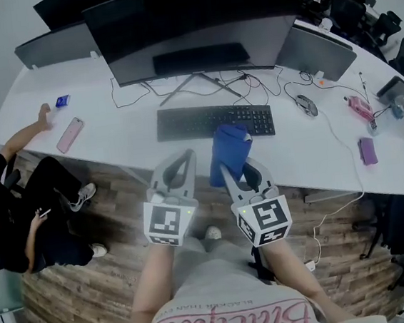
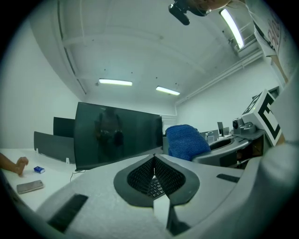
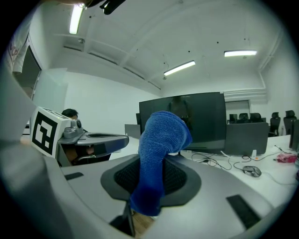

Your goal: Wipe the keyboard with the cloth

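Observation:
The black keyboard [image 1: 214, 121] lies on the white desk [image 1: 115, 155] below the big monitor. A blue cloth [image 1: 230, 153] stands up out of my right gripper [image 1: 227, 169], which is shut on it; its top overlaps the keyboard's near edge in the head view. In the right gripper view the cloth [image 3: 159, 154] fills the space between the jaws and droops forward. My left gripper [image 1: 188, 156] is beside it, shut with nothing held; its jaws [image 2: 154, 162] meet in a thin line. Both grippers hover at the desk's front edge, short of the keyboard.
A curved monitor [image 1: 191, 26] stands behind the keyboard, a second screen [image 1: 316, 52] to its right. A mouse [image 1: 306, 104], cables, a pink object [image 1: 358, 107] and a purple object [image 1: 367, 150] lie to the right. A pink phone [image 1: 70, 134] lies left, near a seated person [image 1: 20, 205].

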`<state>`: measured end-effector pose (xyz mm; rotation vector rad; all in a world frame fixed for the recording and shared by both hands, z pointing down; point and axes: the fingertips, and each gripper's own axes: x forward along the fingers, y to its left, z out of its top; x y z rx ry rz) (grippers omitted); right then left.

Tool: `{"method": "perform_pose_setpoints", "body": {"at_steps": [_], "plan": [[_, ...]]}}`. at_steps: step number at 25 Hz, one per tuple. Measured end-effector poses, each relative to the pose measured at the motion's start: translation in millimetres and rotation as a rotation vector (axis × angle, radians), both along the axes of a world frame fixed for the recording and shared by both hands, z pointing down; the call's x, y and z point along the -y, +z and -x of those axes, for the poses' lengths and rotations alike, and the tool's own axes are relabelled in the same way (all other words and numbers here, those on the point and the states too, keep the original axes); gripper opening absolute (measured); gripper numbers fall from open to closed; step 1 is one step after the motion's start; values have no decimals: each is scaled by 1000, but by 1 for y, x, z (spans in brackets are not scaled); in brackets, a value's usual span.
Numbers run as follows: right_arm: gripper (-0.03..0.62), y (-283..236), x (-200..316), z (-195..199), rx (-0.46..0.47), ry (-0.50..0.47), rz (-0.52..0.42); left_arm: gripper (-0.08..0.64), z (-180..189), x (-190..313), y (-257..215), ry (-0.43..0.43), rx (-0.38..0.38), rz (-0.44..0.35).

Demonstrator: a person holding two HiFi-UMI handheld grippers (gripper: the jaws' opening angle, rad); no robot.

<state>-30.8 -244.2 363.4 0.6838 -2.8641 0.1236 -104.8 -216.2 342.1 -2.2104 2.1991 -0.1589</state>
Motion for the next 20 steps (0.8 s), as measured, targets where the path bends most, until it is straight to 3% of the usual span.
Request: {"method": "perform_pose_setpoints", "body": {"at_steps": [10,20], "plan": [[94,18,-7,49,-26,-152,24,5,33,-5,13,-85,6,40],[94,31,-5,122,-56,-260,46,5,97,-1,33,-170,-32,84]]}}
